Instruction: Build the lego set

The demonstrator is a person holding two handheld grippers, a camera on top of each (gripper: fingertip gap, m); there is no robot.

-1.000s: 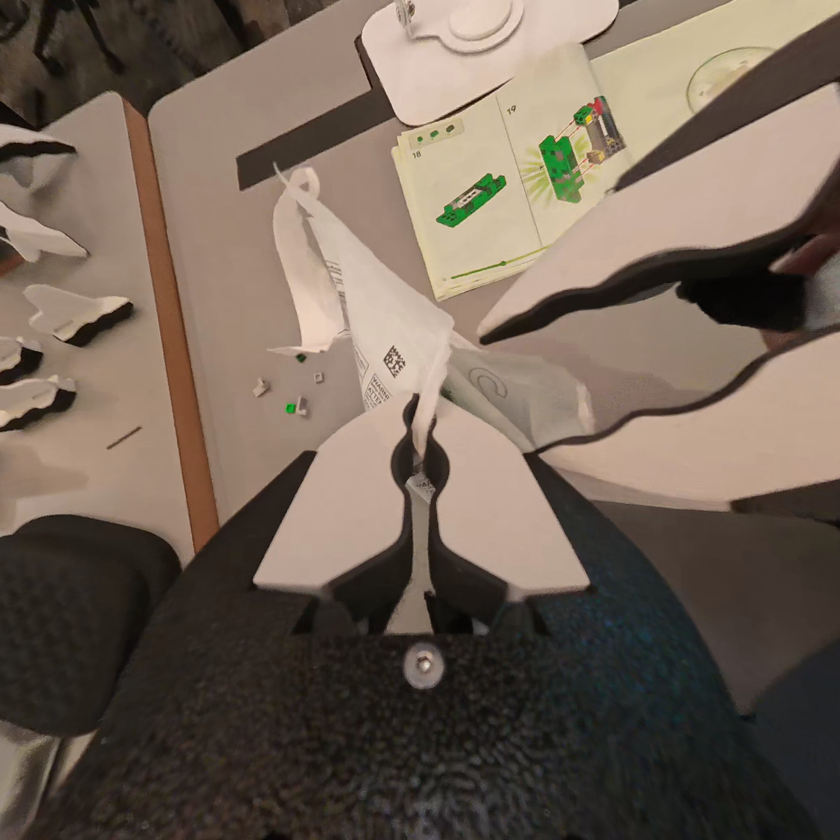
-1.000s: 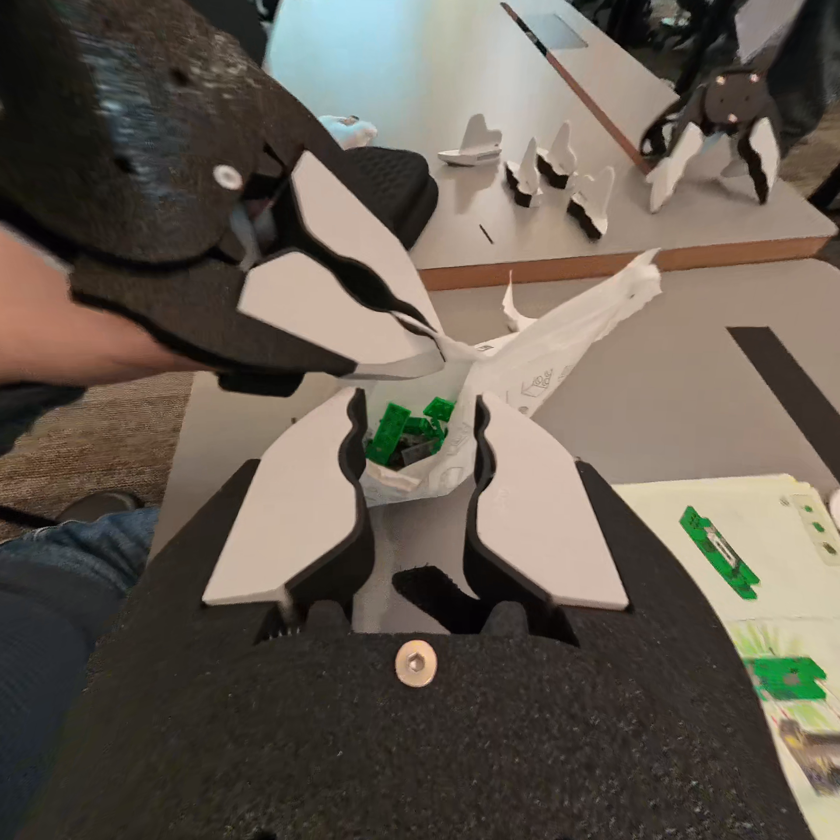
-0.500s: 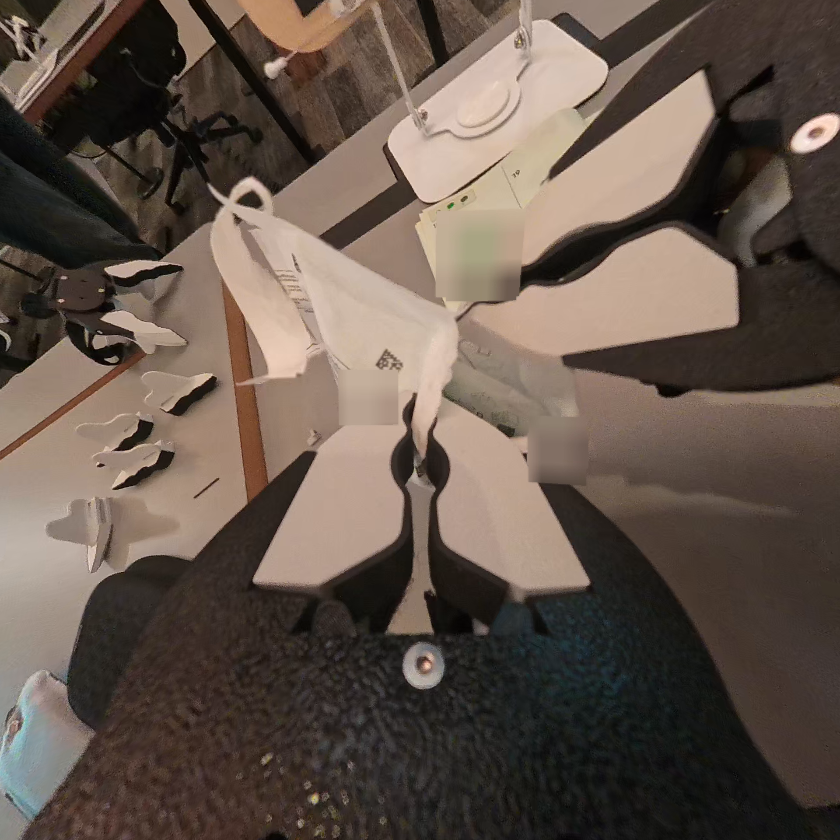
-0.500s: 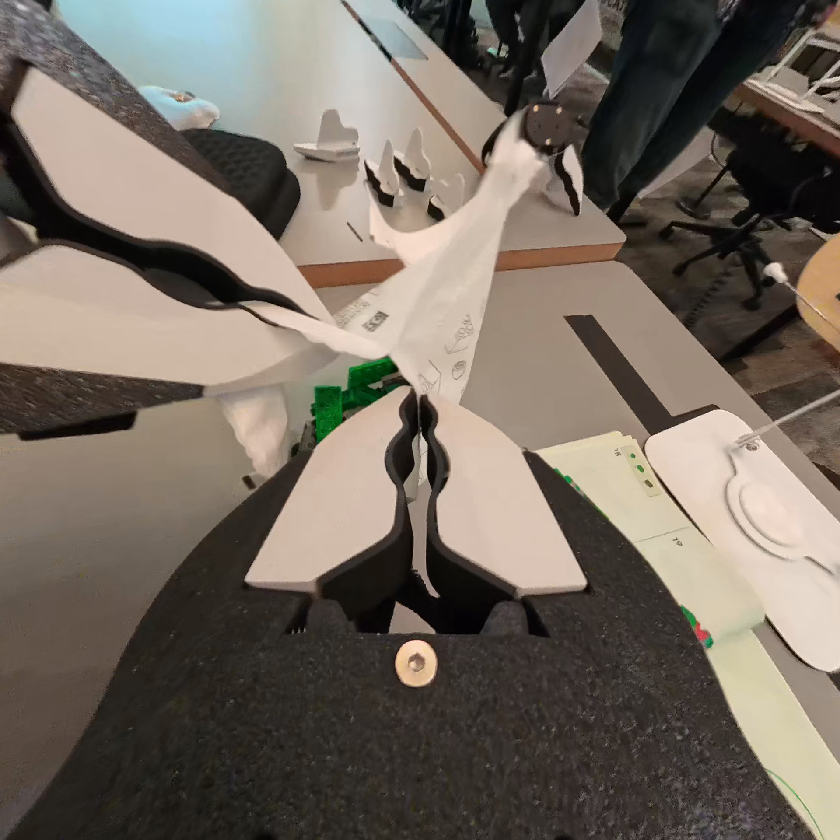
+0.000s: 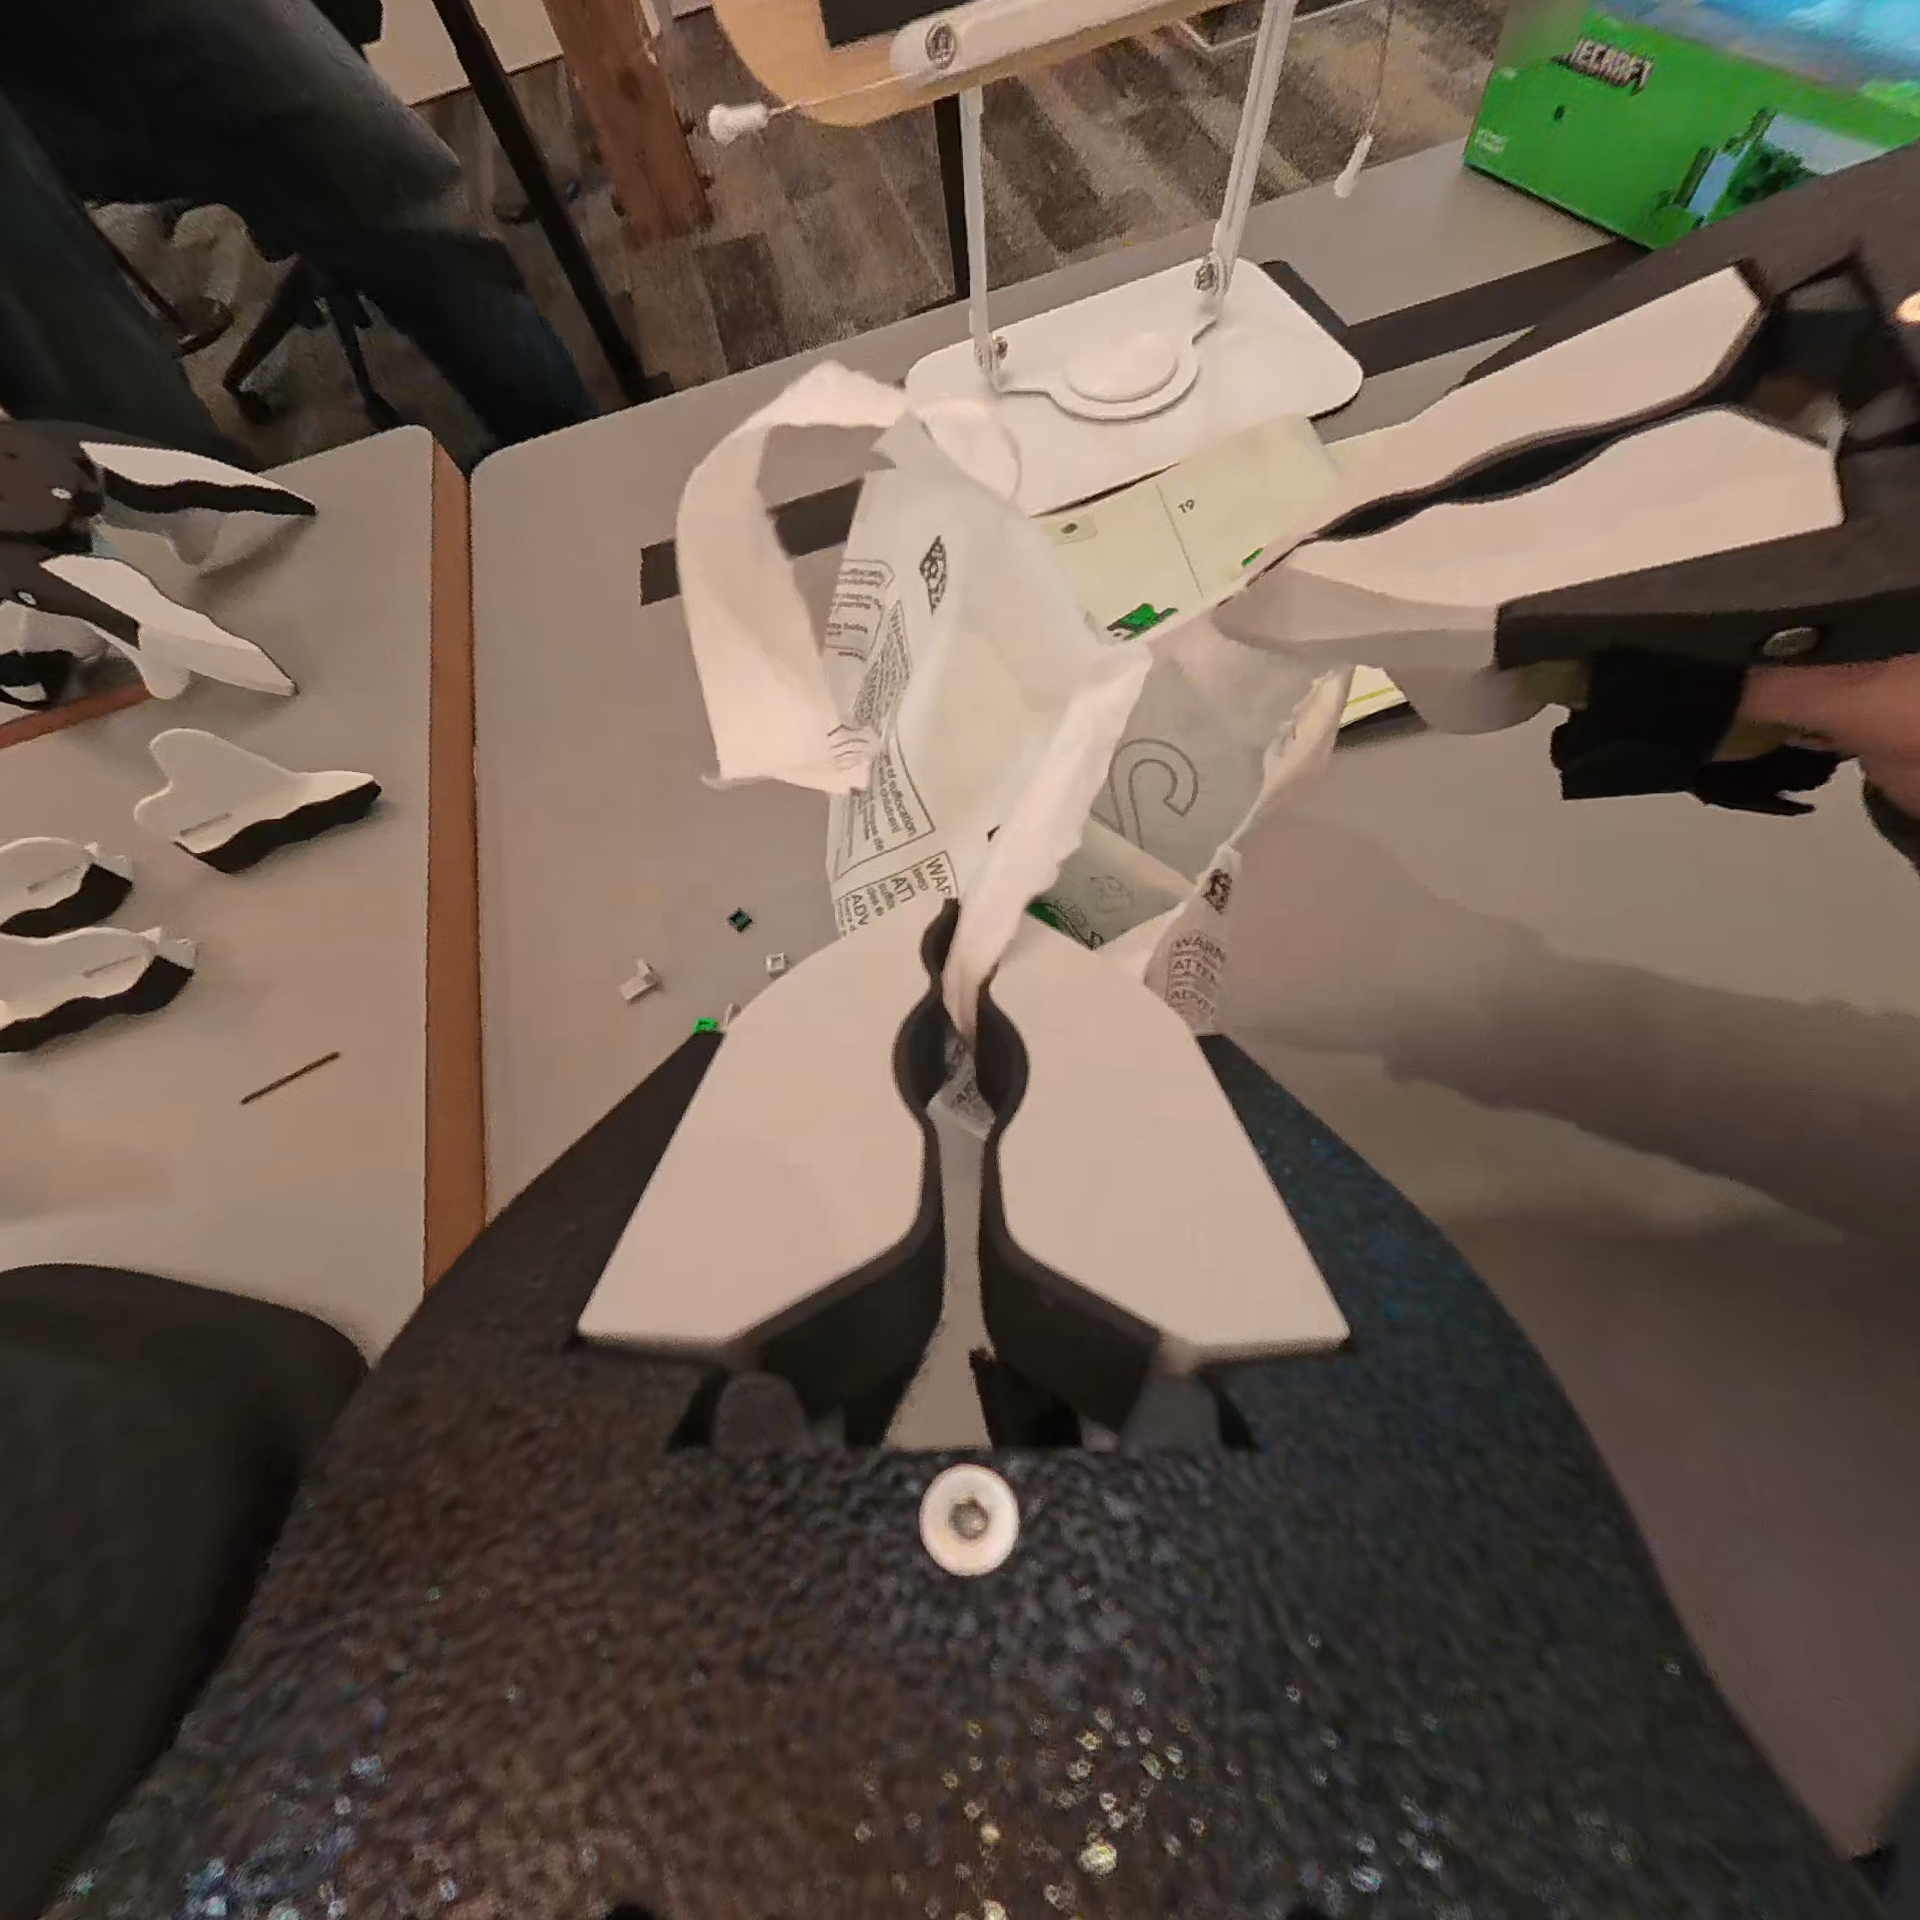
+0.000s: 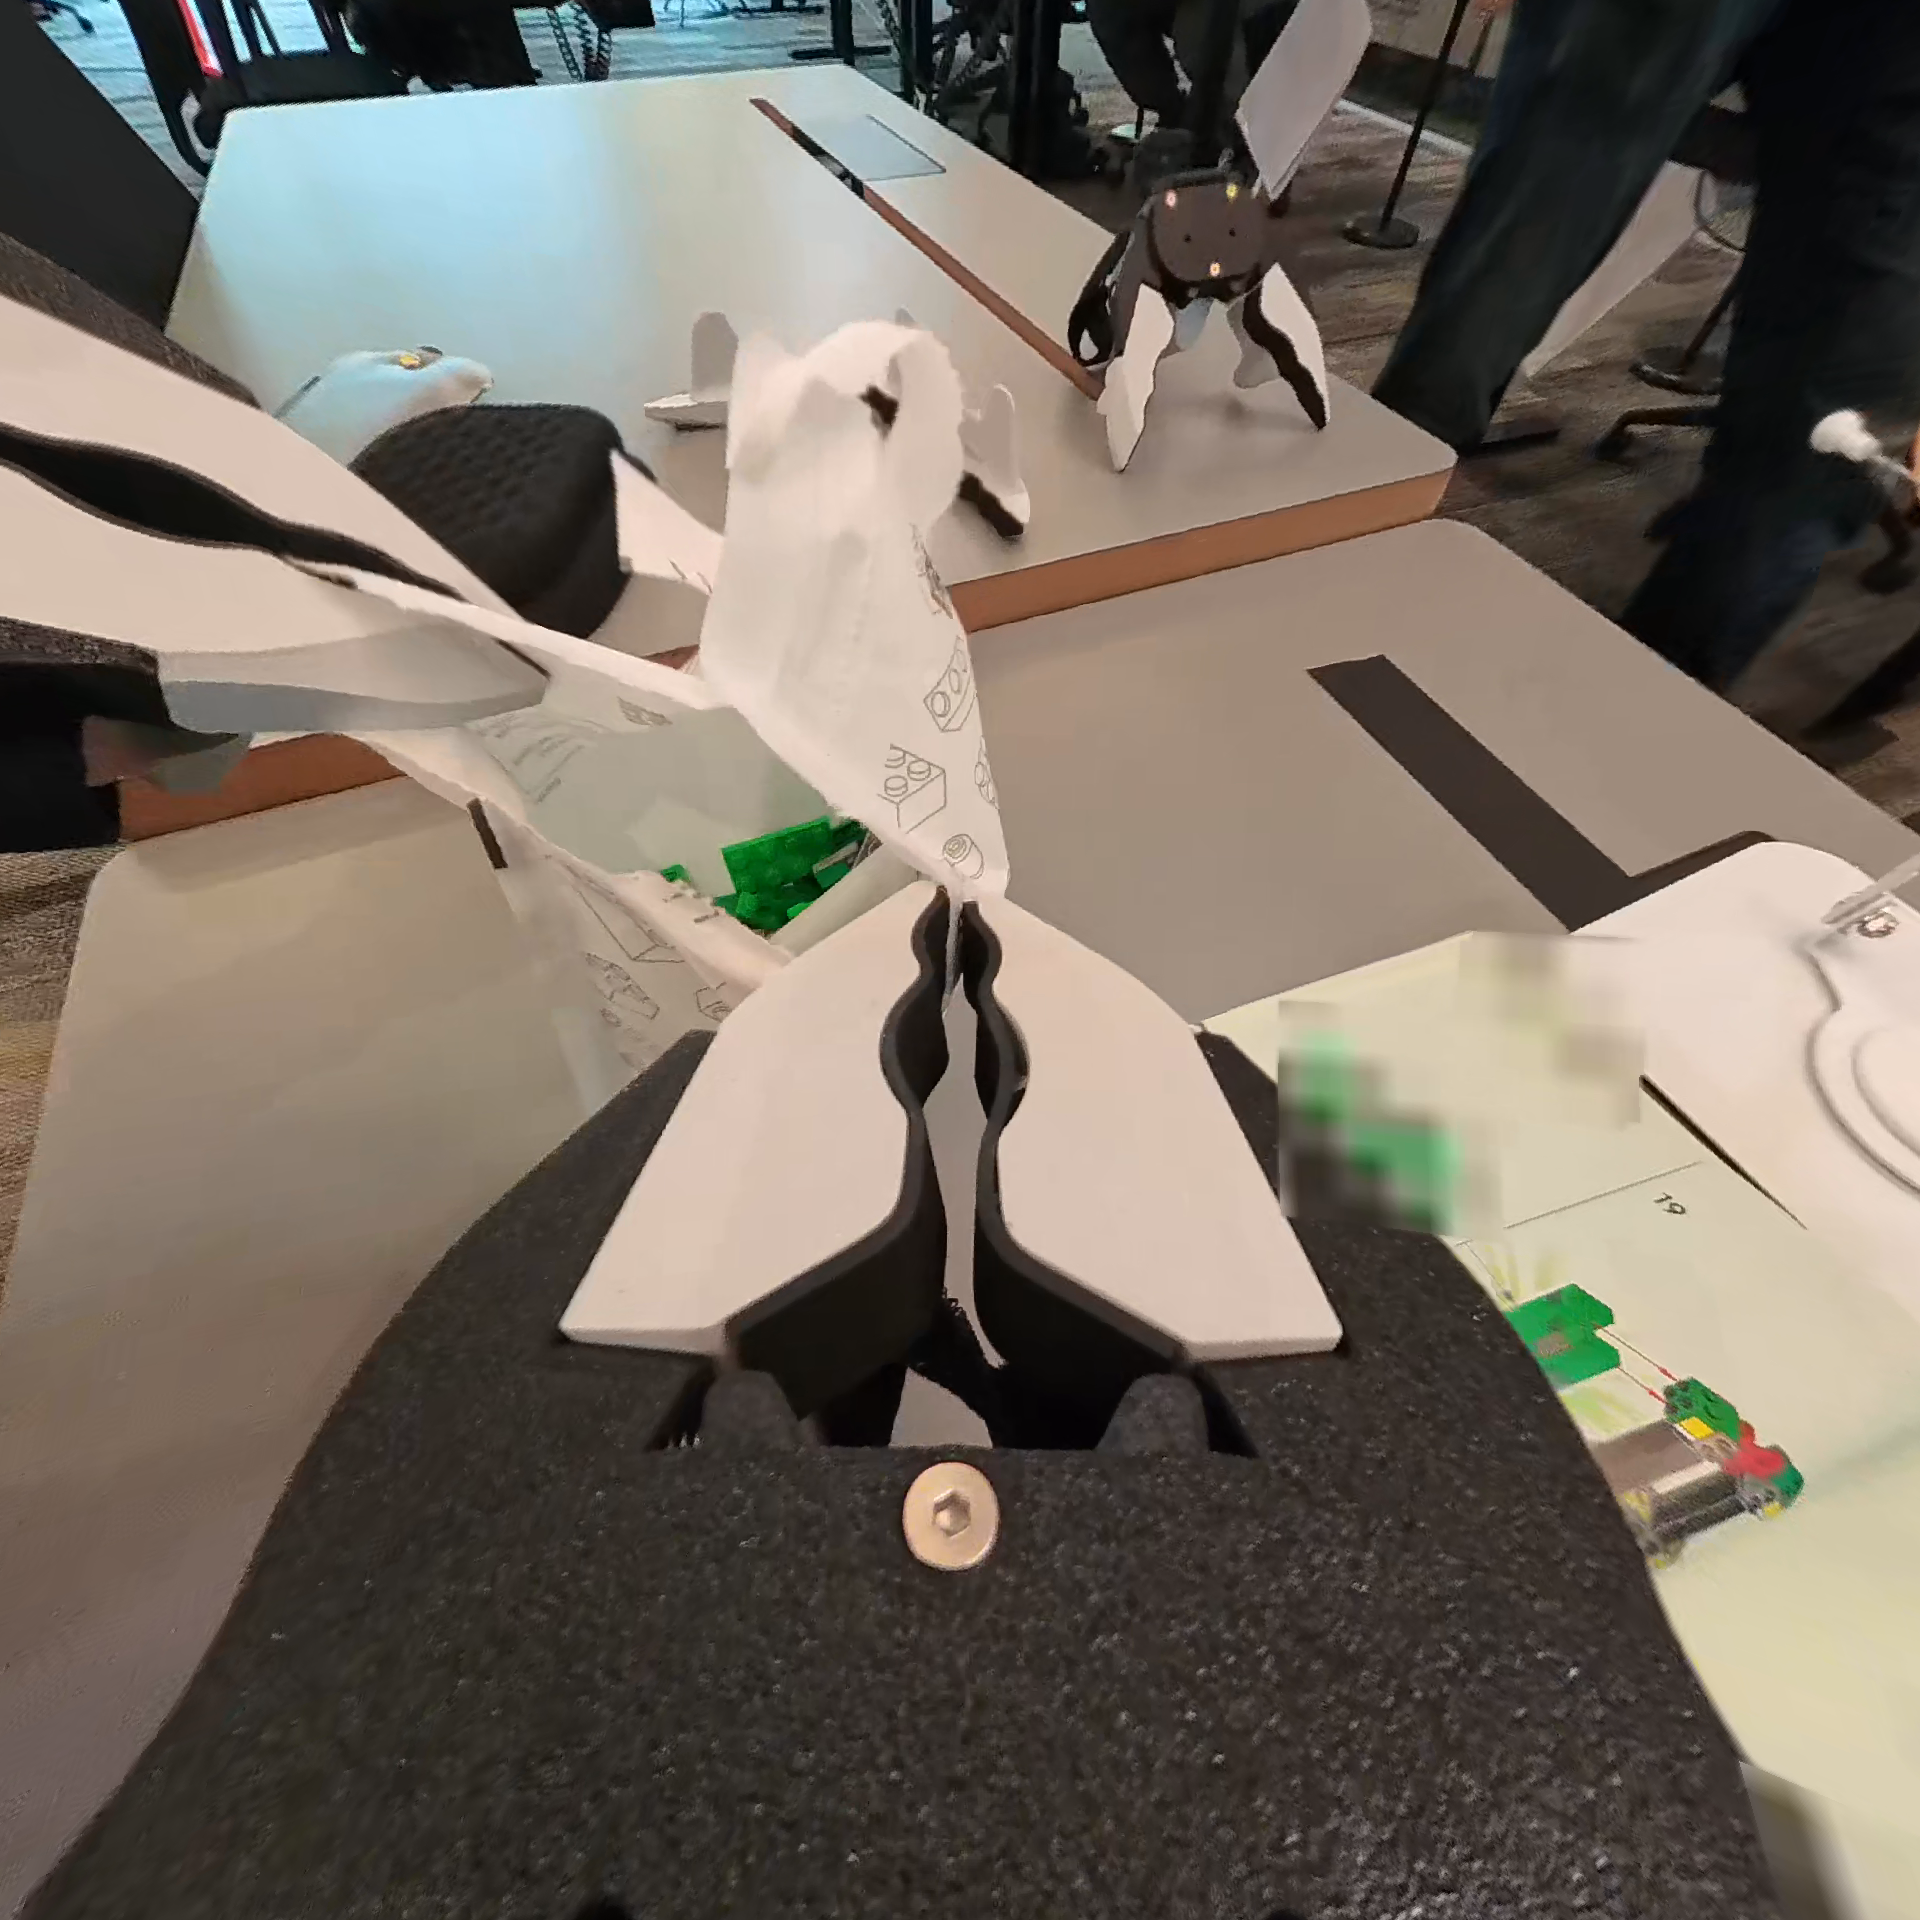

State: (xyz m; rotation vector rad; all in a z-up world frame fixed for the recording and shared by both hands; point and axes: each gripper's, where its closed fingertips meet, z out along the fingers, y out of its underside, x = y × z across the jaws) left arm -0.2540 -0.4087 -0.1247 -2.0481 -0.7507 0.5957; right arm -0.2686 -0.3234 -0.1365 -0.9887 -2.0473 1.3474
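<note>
A white paper bag (image 5: 914,665) with printed markings is stretched between both grippers above the grey table (image 5: 582,790). My left gripper (image 5: 964,935) is shut on one torn edge of the bag. My right gripper (image 6: 954,914) is shut on the opposite edge (image 6: 862,665); it also shows at the right of the left wrist view (image 5: 1288,592). The bag's mouth gapes open and green lego pieces (image 6: 774,883) lie inside. The left gripper shows at the left of the right wrist view (image 6: 520,675).
The open instruction booklet (image 6: 1621,1299) lies at the right, next to a white stand base (image 5: 1132,364). A few tiny loose pieces (image 5: 644,977) lie on the table. Spare gripper fingers (image 5: 260,810) lie on the neighbouring table. A green box (image 5: 1683,114) stands far right. A person's legs (image 6: 1621,208) stand beyond. The grippers' ends are close to 9 centimetres from one another.
The right gripper went from open around the bag to shut on its edge. Both grippers have pulled apart and lifted, and the bag's mouth has opened wider.
</note>
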